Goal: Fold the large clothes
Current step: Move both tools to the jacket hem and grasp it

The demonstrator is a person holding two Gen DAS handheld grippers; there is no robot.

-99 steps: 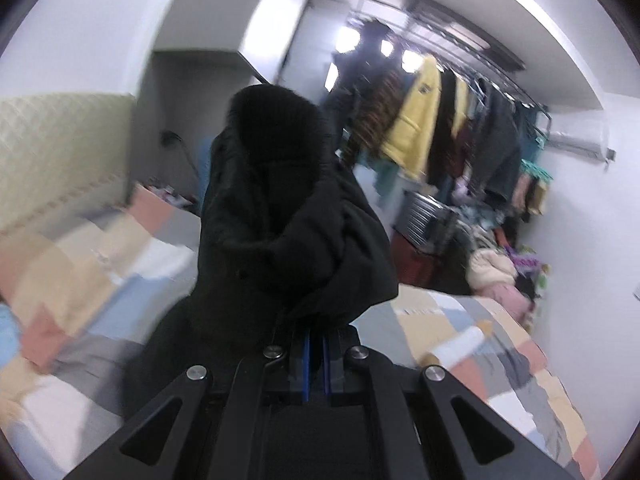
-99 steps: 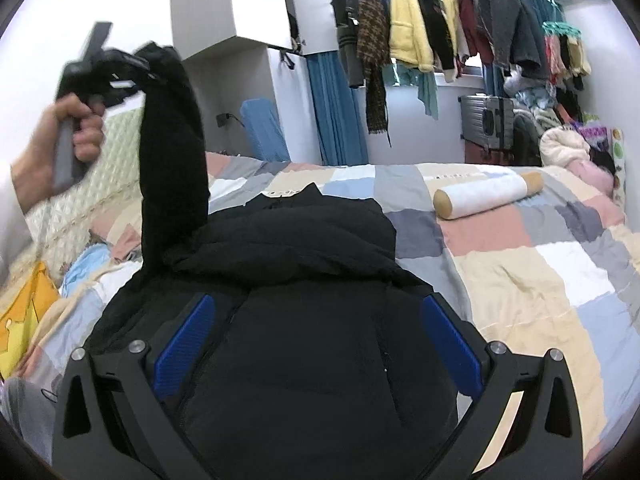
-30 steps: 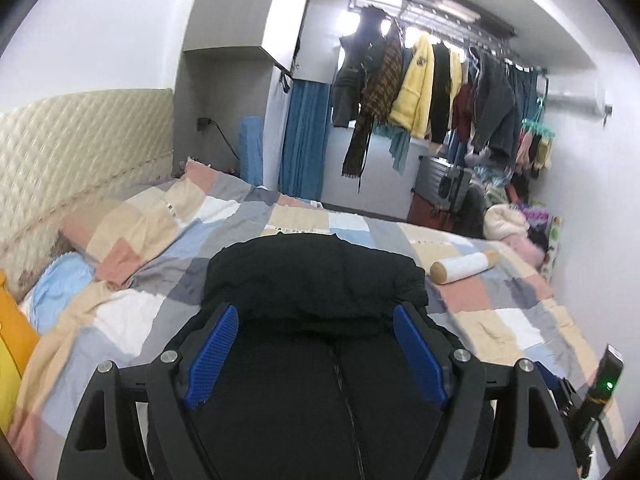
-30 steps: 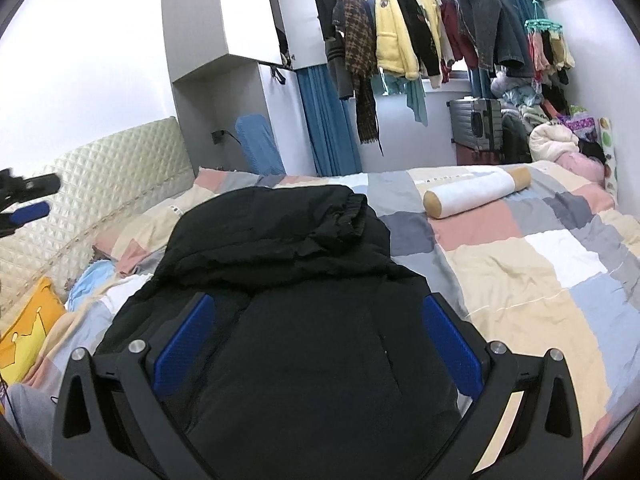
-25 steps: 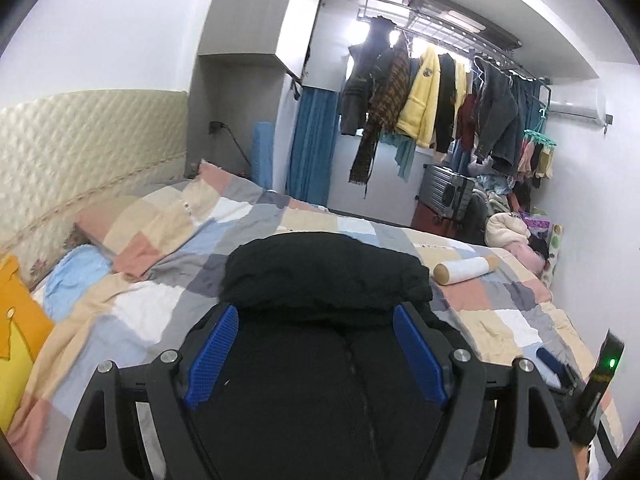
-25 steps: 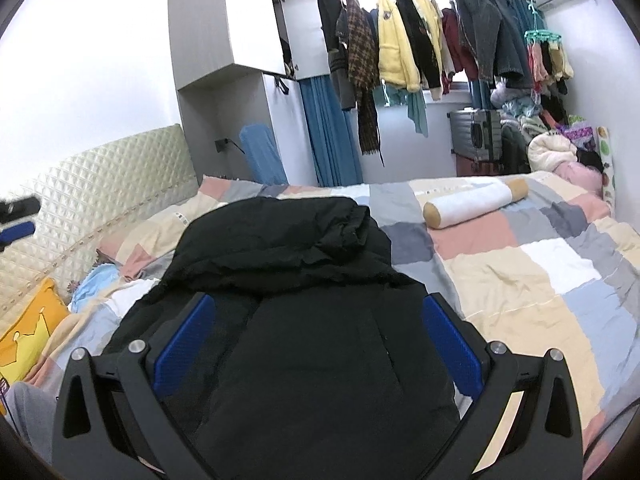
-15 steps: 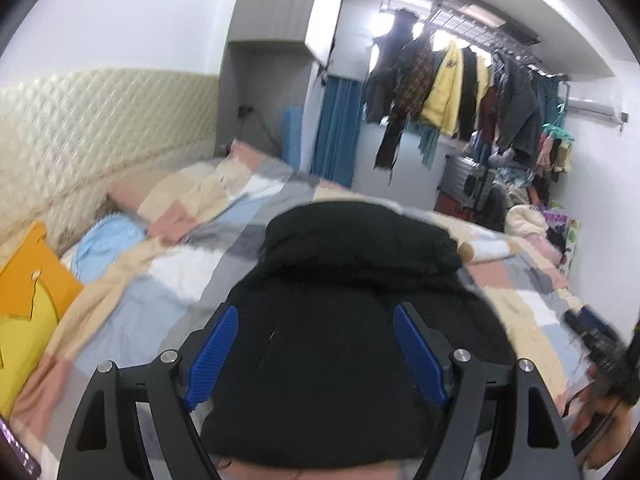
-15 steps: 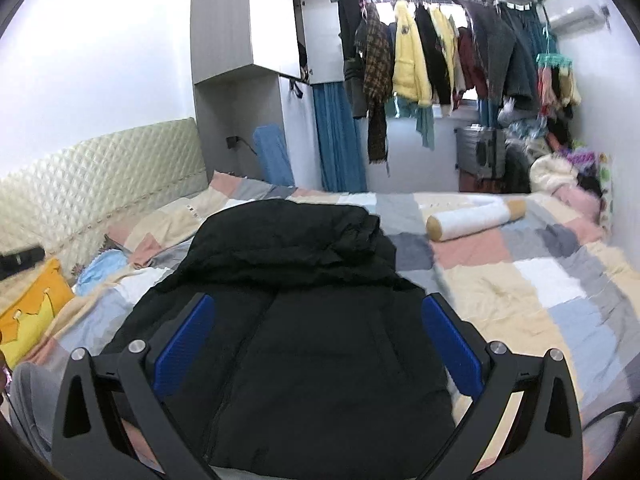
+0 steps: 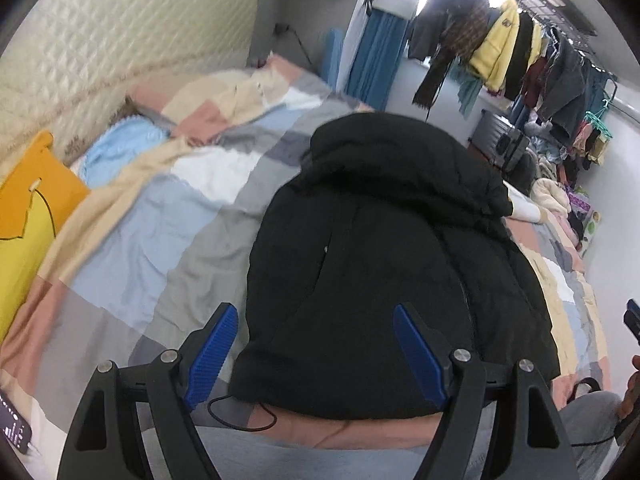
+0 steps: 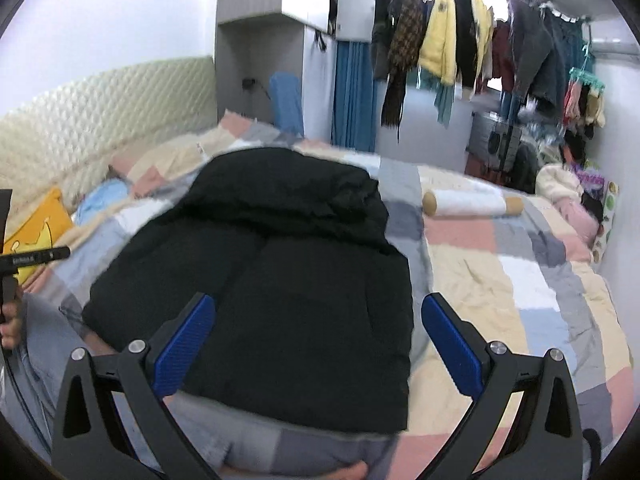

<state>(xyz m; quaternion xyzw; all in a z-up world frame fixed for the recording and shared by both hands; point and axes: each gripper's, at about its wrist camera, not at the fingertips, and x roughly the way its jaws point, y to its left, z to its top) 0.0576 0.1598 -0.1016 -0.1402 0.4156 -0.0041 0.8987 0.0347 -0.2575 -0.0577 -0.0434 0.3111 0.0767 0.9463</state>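
The black jacket [image 9: 384, 264] covers the roll's [image 9: 524, 208] left end in the left wrist view. A dark device [image 9: 12, 430] is cut off at the lower left edge there. The hanging clothes [image 10: 460, 48] are smeared by blur.

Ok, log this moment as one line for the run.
left tongs: open, empty | right tongs: open, empty | black jacket: lying on patchwork bed, sleeves tucked in, bottom hem not yet folded up

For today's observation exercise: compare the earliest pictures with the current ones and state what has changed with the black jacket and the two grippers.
The left gripper, earlier shut on the jacket's sleeve and holding it high, has let go and now hangs open. The sleeve now lies folded in on the black jacket, a compact bundle on the patchwork quilt. The right gripper stays open; the white roll has not moved.
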